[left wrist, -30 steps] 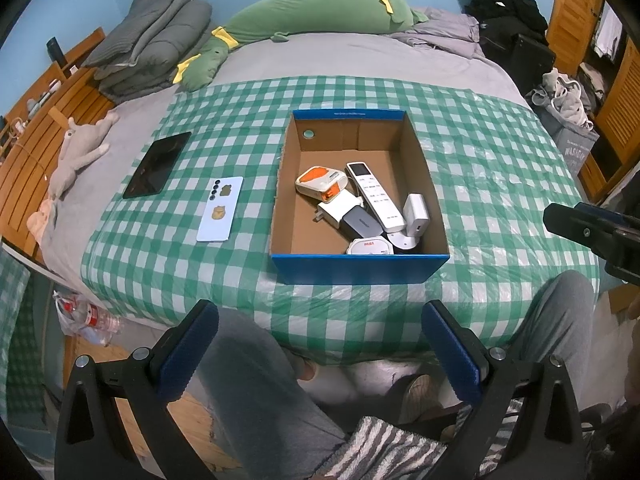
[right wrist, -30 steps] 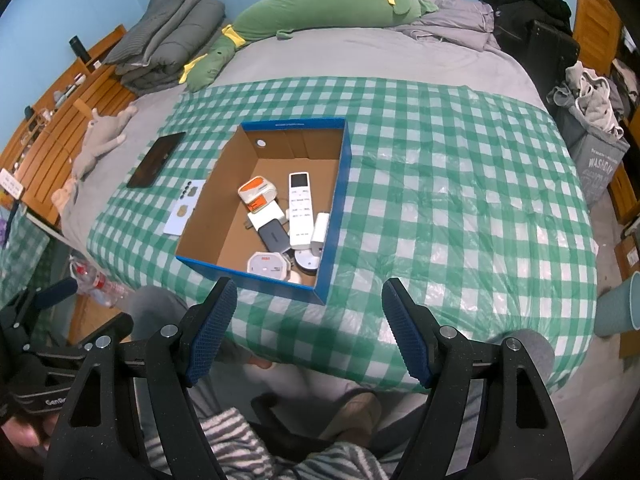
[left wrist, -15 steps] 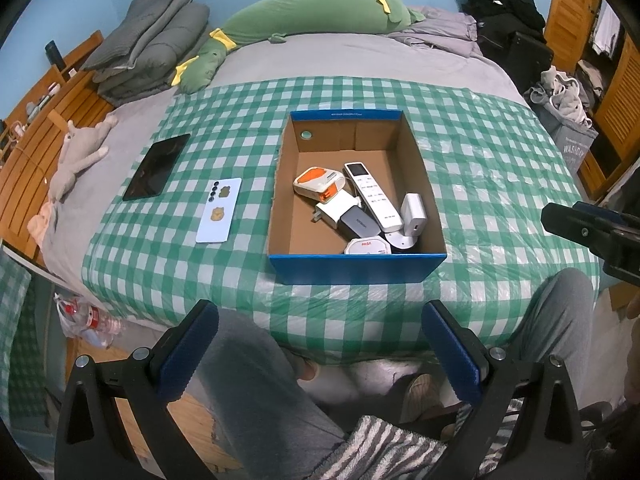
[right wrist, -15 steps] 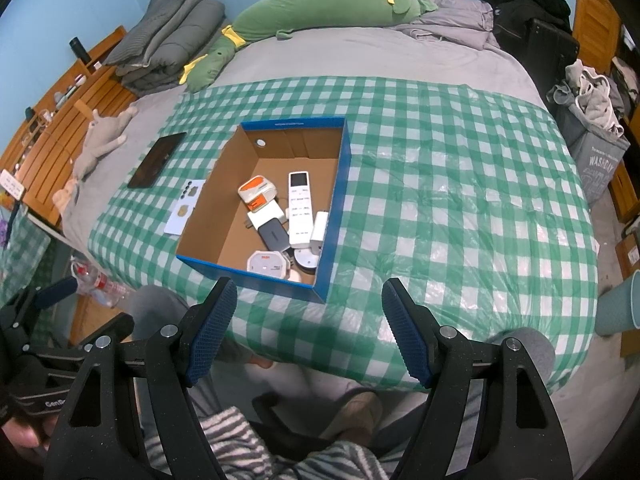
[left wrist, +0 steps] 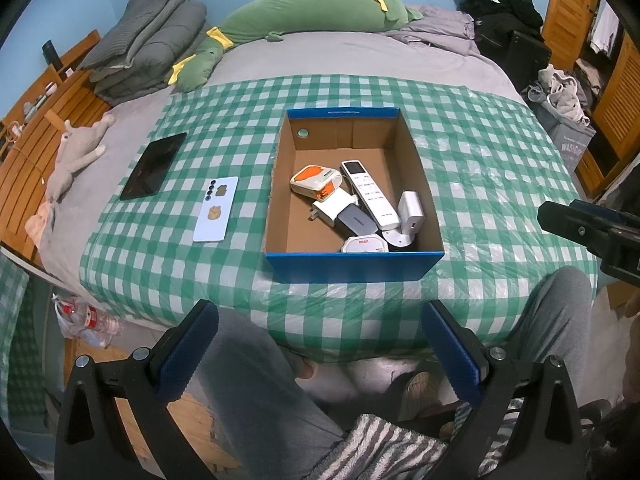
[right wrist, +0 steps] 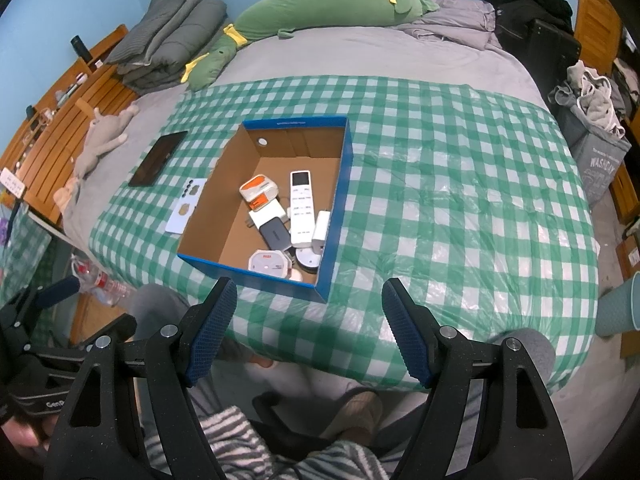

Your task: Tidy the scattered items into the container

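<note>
1. The container (left wrist: 354, 266) is a cardboard box, blue outside and plain brown inside, with no lid. It sits near the front edge of the bed on a green-and-white checked cloth (left wrist: 480, 152).
2. Inside it, gathered toward the near right corner, lie a white remote control (left wrist: 370, 194), an orange-and-white device (left wrist: 316, 180), a white plug adapter (left wrist: 334, 208), a grey power bank (left wrist: 356, 222), a white charger block (left wrist: 412, 212) and a round white item with red print (left wrist: 365, 245). Several of them touch or overlap.
3. Left of the box, on the cloth, a pale blue phone (left wrist: 216, 209) lies face down; a dark tablet (left wrist: 154, 166) lies farther left at the cloth's edge.
4. The left hand-held gripper (left wrist: 320, 350) has its blue-padded jaws spread with nothing between them, and is held in front of the bed above the person's grey-trousered legs.
5. The right hand-held gripper (right wrist: 308, 328) is likewise spread and empty, just in front of the box's near corner.
6. The bed carries a grey sheet, a long green plush toy (left wrist: 316, 12), folded grey blankets (left wrist: 148, 48) and a small grey soft toy (left wrist: 78, 152). The walls are blue; wooden furniture stands at both sides.
</note>
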